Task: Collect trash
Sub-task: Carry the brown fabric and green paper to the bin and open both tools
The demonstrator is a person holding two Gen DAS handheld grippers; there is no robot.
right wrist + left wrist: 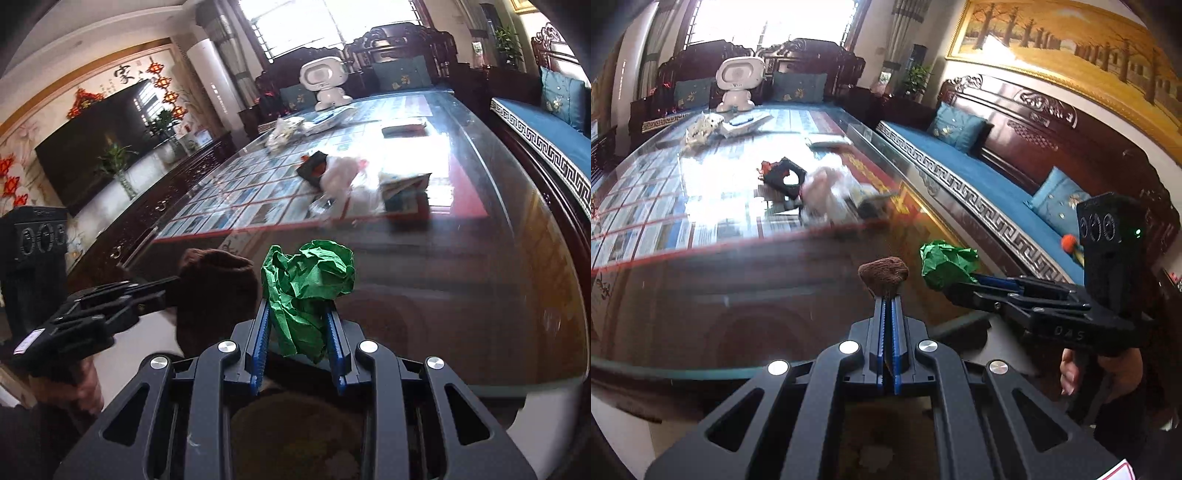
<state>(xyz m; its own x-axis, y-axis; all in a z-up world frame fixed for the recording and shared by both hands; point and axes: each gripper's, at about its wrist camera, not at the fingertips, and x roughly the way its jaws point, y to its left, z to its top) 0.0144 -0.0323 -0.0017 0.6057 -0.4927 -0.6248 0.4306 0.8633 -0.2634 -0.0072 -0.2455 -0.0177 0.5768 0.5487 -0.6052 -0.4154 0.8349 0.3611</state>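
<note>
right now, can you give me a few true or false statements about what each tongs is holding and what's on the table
1. The right tongs grip a crumpled green paper. True.
2. The left tongs are empty. False: they pinch a brown fuzzy lump.
3. A white robot toy stands at the far end of the glass-topped table. True.
4. Both held items rest on the table. False: both are held up in the tongs, at the table's near edge.

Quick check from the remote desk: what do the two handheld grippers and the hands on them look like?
Both the left gripper and the right gripper are matte black frames with silver pivot bolts and blue ridged finger pads. Each has a black block bearing three round dials; bare hands, dark sleeves. No cables visible.
</note>
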